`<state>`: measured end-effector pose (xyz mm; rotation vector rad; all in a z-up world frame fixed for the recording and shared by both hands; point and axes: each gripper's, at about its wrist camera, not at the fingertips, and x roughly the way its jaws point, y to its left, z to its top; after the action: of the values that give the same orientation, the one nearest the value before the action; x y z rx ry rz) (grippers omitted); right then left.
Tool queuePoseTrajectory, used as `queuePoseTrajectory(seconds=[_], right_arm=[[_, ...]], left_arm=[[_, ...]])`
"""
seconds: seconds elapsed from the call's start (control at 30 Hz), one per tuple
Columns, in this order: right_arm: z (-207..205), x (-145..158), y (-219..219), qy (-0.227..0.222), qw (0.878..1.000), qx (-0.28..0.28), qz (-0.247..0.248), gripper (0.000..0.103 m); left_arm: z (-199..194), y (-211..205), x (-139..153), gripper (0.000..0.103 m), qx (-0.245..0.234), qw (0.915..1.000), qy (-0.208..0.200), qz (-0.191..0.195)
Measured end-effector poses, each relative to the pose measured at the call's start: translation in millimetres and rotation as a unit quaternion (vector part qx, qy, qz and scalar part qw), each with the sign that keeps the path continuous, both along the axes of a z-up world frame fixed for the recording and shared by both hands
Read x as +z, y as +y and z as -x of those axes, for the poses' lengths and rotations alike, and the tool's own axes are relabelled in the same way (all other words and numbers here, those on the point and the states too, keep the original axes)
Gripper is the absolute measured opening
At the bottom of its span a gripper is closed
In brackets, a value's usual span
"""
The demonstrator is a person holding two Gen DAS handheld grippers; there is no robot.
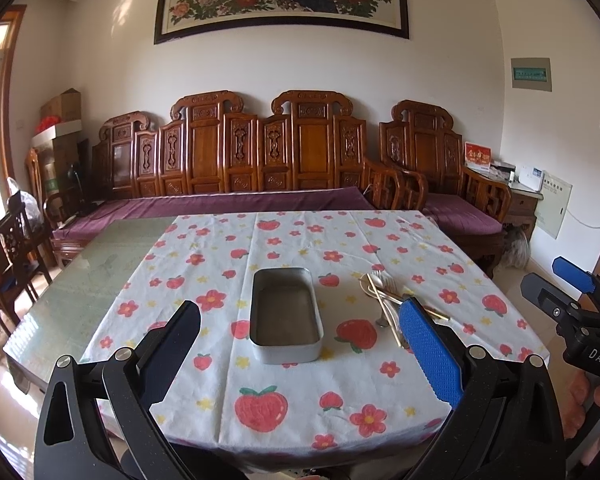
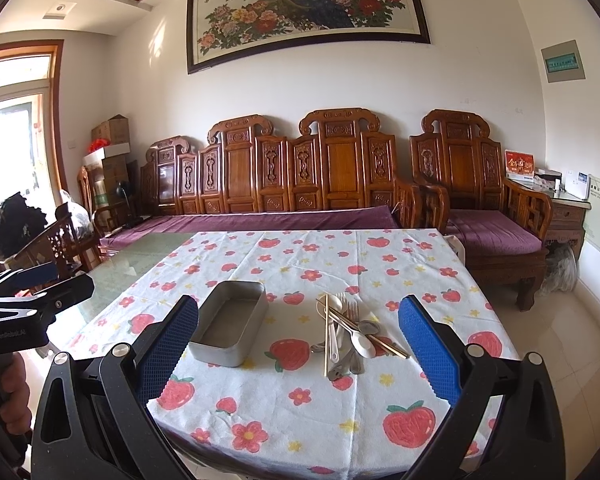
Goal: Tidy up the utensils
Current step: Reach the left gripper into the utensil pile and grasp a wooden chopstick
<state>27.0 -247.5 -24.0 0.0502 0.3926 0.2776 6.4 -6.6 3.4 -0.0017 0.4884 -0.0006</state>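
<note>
A rectangular metal tin (image 1: pixel 285 314) (image 2: pixel 230 323) sits with nothing in it on the strawberry-print tablecloth (image 1: pixel 300 396) (image 2: pixel 300 396). To its right lies a heap of utensils (image 1: pixel 384 296) (image 2: pixel 346 334): spoons, forks and wooden chopsticks, crossed over one another. My left gripper (image 1: pixel 304 340) hovers open over the table's near edge, in line with the tin. My right gripper (image 2: pixel 300 340) is open as well, held back from the heap, with nothing between its fingers. In the left wrist view the right gripper (image 1: pixel 556 288) shows at the far right.
Left of the cloth the table's bare glass top (image 1: pixel 80 280) (image 2: pixel 148 256) is uncovered. Behind the table stands a carved wooden bench (image 1: pixel 236 160) (image 2: pixel 284 176) with purple cushions. A person's hand (image 2: pixel 12 392) holds the left gripper's handle.
</note>
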Motion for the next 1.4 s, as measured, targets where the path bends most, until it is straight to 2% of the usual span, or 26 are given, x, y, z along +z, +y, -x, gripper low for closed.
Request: queuePoseTrajectory(seconds=[0.27,0.53,0.87,1.03,1.1,1.27,1.4], right_arm=[[-14.8,-17.9,-2.6,0.014,1.0,-0.003,0.002,0.1],[-44.0,-50.8,-5.0,0.038,0.999,-0.002,0.014,0.1],[-111.0,-101.3,-17.4,0.096,0.995,-0.001,0.021,0.078],[-145.7,-123.8,-26.9,0.117,0.993,-0.004,0.017,0.067],[-156.5,-133.9,-31.2,0.126,0.992,-0.005,0.016,0.059],[-179.0,-162.4,-40.9,0.148,0.989,-0.005,0.007,0.051],[-197.0,-182.7,-42.2,0.159,0.987,0.004,0.003,0.047]], left_arm=[[-10.0,3.0,-13.3,0.097,-0.002,0.9998,0.017,0.002],[-39.1,2.5,-39.4,0.097,-0.018,0.9982,0.057,0.007],[-91.8,-6.2,-70.5,0.097,-0.053,0.9935,0.099,0.021],[-120.2,-16.7,-81.5,0.097,-0.07,0.9917,0.107,0.014],[-130.4,-21.4,-87.3,0.097,-0.077,0.9906,0.112,0.012],[-152.6,-33.2,-105.1,0.096,-0.097,0.9861,0.134,0.009],[-165.5,-41.7,-117.4,0.088,-0.106,0.9826,0.152,0.012]])
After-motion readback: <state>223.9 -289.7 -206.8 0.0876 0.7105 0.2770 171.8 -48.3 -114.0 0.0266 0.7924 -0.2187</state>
